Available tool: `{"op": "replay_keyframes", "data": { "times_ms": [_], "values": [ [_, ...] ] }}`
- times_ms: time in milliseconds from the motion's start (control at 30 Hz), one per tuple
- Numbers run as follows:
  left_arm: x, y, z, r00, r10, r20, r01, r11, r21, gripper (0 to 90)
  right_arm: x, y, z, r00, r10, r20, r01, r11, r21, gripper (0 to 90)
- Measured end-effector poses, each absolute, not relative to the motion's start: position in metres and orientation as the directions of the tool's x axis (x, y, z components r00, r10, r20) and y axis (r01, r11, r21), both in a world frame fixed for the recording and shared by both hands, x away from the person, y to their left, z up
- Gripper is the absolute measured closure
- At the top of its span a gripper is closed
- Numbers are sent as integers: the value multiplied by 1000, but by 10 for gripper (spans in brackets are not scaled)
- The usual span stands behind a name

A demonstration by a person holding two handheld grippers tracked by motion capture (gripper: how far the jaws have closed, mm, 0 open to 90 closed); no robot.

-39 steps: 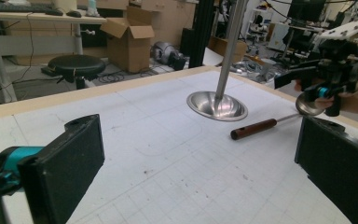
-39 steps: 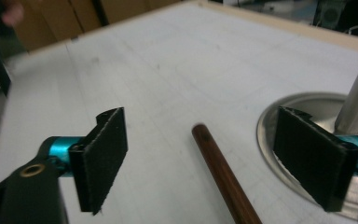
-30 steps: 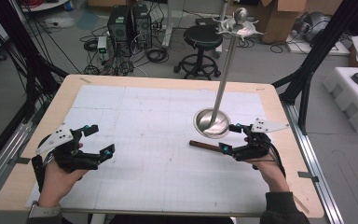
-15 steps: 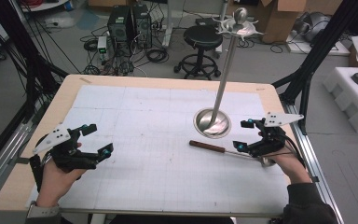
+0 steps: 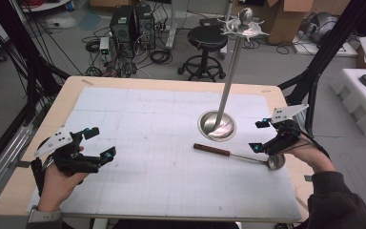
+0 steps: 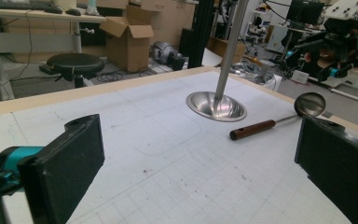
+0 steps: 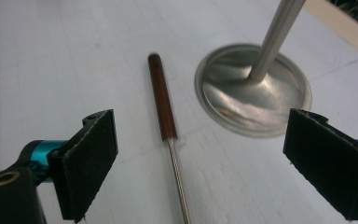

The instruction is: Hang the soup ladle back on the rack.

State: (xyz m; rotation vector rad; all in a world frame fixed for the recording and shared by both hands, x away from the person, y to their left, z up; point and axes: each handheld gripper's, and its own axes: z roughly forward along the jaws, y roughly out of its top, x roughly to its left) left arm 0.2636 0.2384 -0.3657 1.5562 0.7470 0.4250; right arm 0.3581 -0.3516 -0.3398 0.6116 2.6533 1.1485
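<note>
table: light wood-edged table [image 5: 66, 102], topped by a white gridded mat [image 5: 147, 143]; mat carries faint pencil lines and small dark specks, seen in the left gripper view.
stand: metal stand [image 5: 218, 125] with a round dished base on the mat's right half; thin pole rises tilted to a pronged top with a ball [image 5: 245, 19].
ladle: ladle [image 5: 238, 155] lies flat on the mat just in front of the stand base, not touching it. Brown wooden handle points toward table centre, thin metal shaft runs right, bowl [image 5: 275, 161] near the right edge.
left gripper: left gripper [image 5: 97, 143] held in a hand over the mat's near-left area, jaws wide apart, nothing between them. Well apart from ladle and stand.
right gripper: right gripper [image 5: 259, 136] held in a hand at the right edge, just above the ladle's shaft end near the bowl. Jaws spread wide; in the right gripper view the shaft and handle [image 7: 163, 102] run up between the jaws with clear gap to each pad, no contact.
room: grey floor behind the table, black stool [image 5: 207, 38], computer towers [image 5: 132, 24] with tangled cables, cardboard boxes [image 5: 286, 16], black frame struts [image 5: 324, 52] on both sides, white foam blocks [image 5: 357, 95] at right.
left gripper view extras: second stool, open cardboard box, desk at far left.
</note>
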Motion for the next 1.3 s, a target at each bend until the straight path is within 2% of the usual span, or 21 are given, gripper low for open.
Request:
{"op": "replay_keyframes", "data": {
  "times_ms": [33, 333, 467, 500, 533, 567, 800, 1033, 1067, 1100, 1133, 1167, 1233, 1300],
  "values": [
    [264, 238, -366, 721, 675, -156, 205, 7, 979, 19, 362, -351, -341, -901, 435, -13, 306, 654, 692, 87],
    [263, 235, -366, 728, 665, -167, 209, 17, 978, 19, 374, -339, -350, -936, 353, -16, 276, 761, 587, 88],
    [264, 233, -366, 731, 663, -163, 209, 10, 978, 19, 376, -331, -357, -944, 329, 14, 287, 800, 526, 90],
    [264, 234, -367, 730, 663, -165, 213, 9, 977, 19, 377, -326, -361, -951, 310, 1, 272, 832, 483, 120],
    [264, 234, -368, 727, 665, -169, 217, 10, 976, 19, 377, -326, -361, -951, 310, 1, 272, 832, 483, 120],
    [265, 234, -369, 727, 665, -172, 220, 11, 975, 18, 377, -324, -365, -957, 291, -5, 262, 870, 418, 145],
    [265, 233, -369, 727, 666, -166, 218, 5, 976, 19, 378, -320, -381, -960, 279, 0, 266, 916, 301, 160],
    [265, 231, -369, 735, 657, -168, 221, 1, 975, 19, 377, -316, -391, -966, 258, -3, 252, 945, 208, 319],
    [265, 231, -369, 732, 660, -168, 222, 2, 975, 19, 377, -316, -391, -966, 258, -3, 252, 945, 208, 319],
    [265, 231, -370, 732, 660, -169, 222, 3, 975, 18, 377, -314, -394, -972, 236, -9, 231, 955, 186, 360],
    [265, 231, -370, 733, 659, -168, 223, 2, 975, 18, 377, -314, -394, -972, 236, -9, 231, 955, 186, 360],
    [265, 231, -370, 732, 660, -169, 223, 3, 975, 19, 378, -313, -397, -975, 224, -7, 220, 963, 154, 423],
    [265, 232, -370, 731, 661, -170, 223, 5, 975, 19, 378, -312, -398, -975, 224, -7, 221, 965, 144, 439],
    [265, 233, -370, 729, 663, -169, 222, 4, 975, 19, 378, -309, -402, -977, 212, -6, 210, 972, 105, 517]
  ]
}}
